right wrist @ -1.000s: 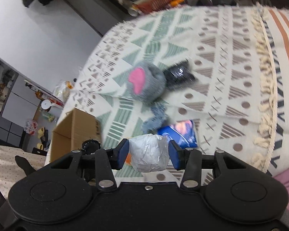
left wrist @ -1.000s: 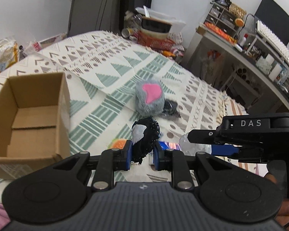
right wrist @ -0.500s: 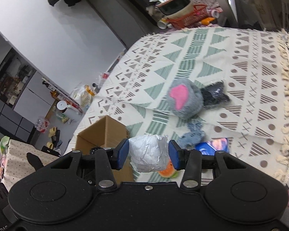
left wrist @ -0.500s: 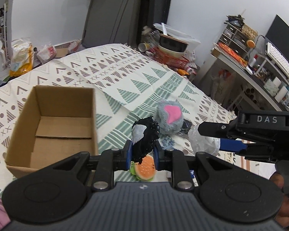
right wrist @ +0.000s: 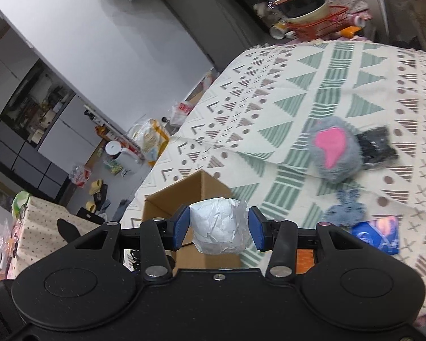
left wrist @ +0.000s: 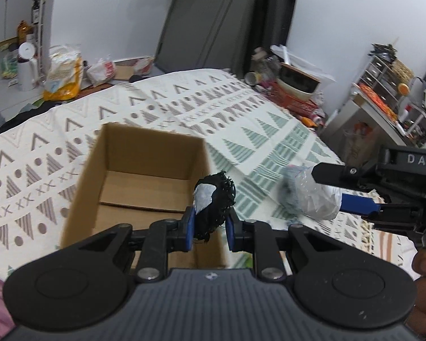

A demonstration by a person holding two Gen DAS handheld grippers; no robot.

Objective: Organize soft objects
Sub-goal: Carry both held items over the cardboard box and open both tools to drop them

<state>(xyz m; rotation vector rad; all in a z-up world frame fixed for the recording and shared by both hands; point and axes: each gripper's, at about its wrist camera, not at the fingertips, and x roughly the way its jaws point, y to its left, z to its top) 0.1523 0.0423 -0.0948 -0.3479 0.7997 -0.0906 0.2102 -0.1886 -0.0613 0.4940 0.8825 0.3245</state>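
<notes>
My left gripper (left wrist: 208, 228) is shut on a black fuzzy ball with a white patch (left wrist: 213, 203), held just above the near right corner of an open cardboard box (left wrist: 122, 176) that has nothing inside. My right gripper (right wrist: 218, 228) is shut on a crumpled white plastic-wrapped ball (right wrist: 219, 228), which also shows to the right in the left wrist view as the wrapped ball (left wrist: 318, 199). The box corner (right wrist: 196, 190) lies just beyond it. On the bed lie a grey plush with a pink patch (right wrist: 336, 153), a black soft item (right wrist: 377, 149), a small blue-grey plush (right wrist: 346, 210) and a blue packet (right wrist: 379, 236).
A patterned cream, green and brown blanket (left wrist: 167, 105) covers the bed. An orange object (right wrist: 305, 261) peeks out beneath the right gripper. Bags and bottles (left wrist: 61, 74) clutter the floor at left. A red basket with a bowl (right wrist: 315, 22) and shelves (left wrist: 389, 91) stand beyond the bed.
Both grippers have swung left toward the cardboard box, each still holding its object. The box now sits directly under the left gripper, and the plush pile has slid to the right of view.
</notes>
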